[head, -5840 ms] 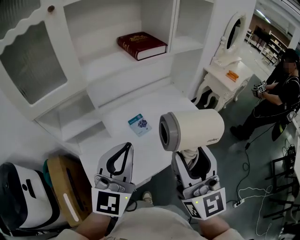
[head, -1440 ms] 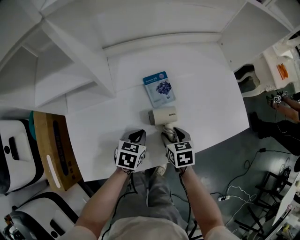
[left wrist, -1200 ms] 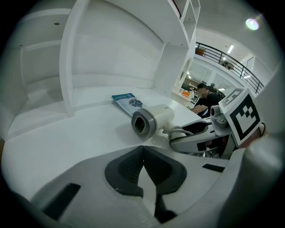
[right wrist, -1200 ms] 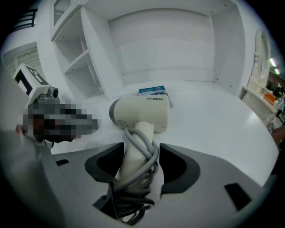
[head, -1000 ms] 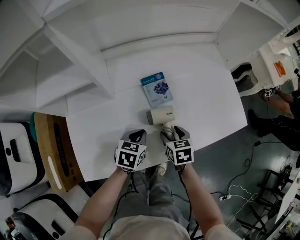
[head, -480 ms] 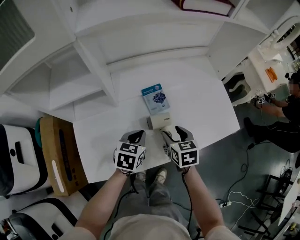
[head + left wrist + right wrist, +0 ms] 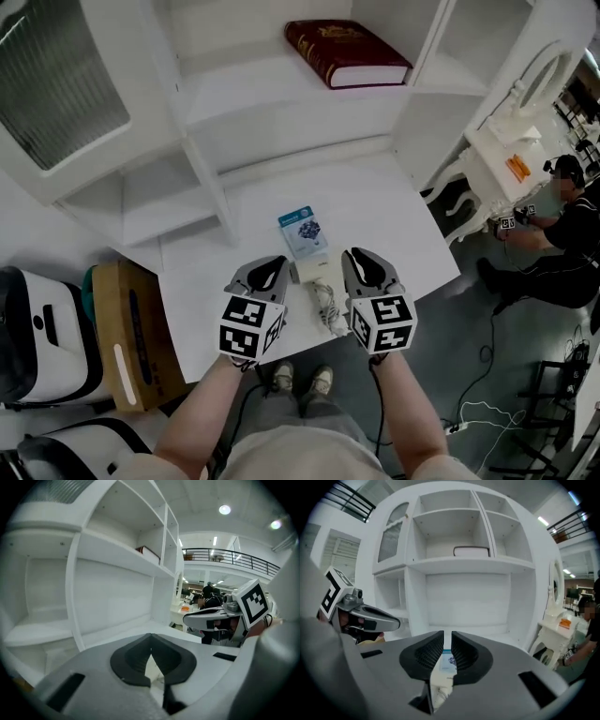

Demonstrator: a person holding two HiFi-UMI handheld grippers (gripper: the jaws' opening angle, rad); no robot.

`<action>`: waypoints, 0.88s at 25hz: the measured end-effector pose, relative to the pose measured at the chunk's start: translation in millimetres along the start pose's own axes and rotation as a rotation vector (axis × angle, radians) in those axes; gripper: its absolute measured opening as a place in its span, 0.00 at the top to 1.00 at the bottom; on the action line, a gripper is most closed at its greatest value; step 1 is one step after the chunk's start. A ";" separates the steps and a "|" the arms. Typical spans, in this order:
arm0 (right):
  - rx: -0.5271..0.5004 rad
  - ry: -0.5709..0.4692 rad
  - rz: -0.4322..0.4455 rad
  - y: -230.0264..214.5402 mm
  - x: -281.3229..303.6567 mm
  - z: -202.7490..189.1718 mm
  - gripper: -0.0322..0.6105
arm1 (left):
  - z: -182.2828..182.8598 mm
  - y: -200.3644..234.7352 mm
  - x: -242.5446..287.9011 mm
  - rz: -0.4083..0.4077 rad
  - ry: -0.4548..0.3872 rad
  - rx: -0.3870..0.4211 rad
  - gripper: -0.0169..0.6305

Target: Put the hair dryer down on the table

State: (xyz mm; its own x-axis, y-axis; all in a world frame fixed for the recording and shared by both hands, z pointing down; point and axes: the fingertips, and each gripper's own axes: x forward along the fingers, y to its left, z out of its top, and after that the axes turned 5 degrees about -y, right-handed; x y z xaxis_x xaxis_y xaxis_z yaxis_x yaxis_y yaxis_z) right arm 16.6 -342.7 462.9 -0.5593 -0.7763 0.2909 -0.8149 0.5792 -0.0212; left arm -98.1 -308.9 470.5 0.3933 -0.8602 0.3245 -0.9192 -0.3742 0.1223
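The cream hair dryer (image 7: 312, 273) lies on the white table (image 7: 394, 225), its corded handle pointing toward the near edge, and no gripper touches it. My right gripper (image 7: 359, 260) hovers just right of it. Its jaws are closing to a narrow gap with nothing between them. In the right gripper view the dryer (image 7: 440, 686) shows below the gripper (image 7: 446, 648). My left gripper (image 7: 267, 270) is left of the dryer, shut and empty; its tips meet in the left gripper view (image 7: 150, 656).
A blue face-mask packet (image 7: 302, 232) lies just beyond the dryer. A red book (image 7: 347, 39) rests on the shelf of the white cabinet above. A wooden board (image 7: 131, 337) stands left of the table. A person (image 7: 562, 234) sits at the right by a white vanity (image 7: 497, 159).
My right gripper has let go of the dryer's handle, moved off to its right and narrowed its jaws. The dryer stays on the table. The head view has tilted up.
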 end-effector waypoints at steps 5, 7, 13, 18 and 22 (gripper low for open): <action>-0.068 -0.144 0.014 13.4 -36.8 75.1 0.90 | 75.8 -18.0 -29.9 -0.007 -0.141 0.102 0.95; -0.083 -0.202 0.023 19.6 -51.5 100.9 0.90 | 102.5 -25.4 -42.5 0.003 -0.194 0.156 0.95; -0.136 -0.356 0.073 45.2 -99.4 162.2 0.91 | 163.5 -52.4 -86.8 0.019 -0.342 0.296 0.95; -0.135 -0.472 0.105 61.1 -138.5 188.0 0.92 | 192.4 -65.1 -125.0 0.109 -0.454 0.386 0.95; -0.124 -0.499 0.100 67.6 -155.3 181.6 0.92 | 186.6 -76.2 -138.8 0.101 -0.470 0.419 0.95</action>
State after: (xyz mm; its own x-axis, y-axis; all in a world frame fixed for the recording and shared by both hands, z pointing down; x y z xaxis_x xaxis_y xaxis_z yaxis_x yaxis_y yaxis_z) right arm 20.7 -228.2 242.6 -0.6622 -0.7224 -0.1989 -0.7468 0.6581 0.0962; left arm -79.6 -225.6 241.1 0.3576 -0.9229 -0.1430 -0.9053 -0.3050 -0.2956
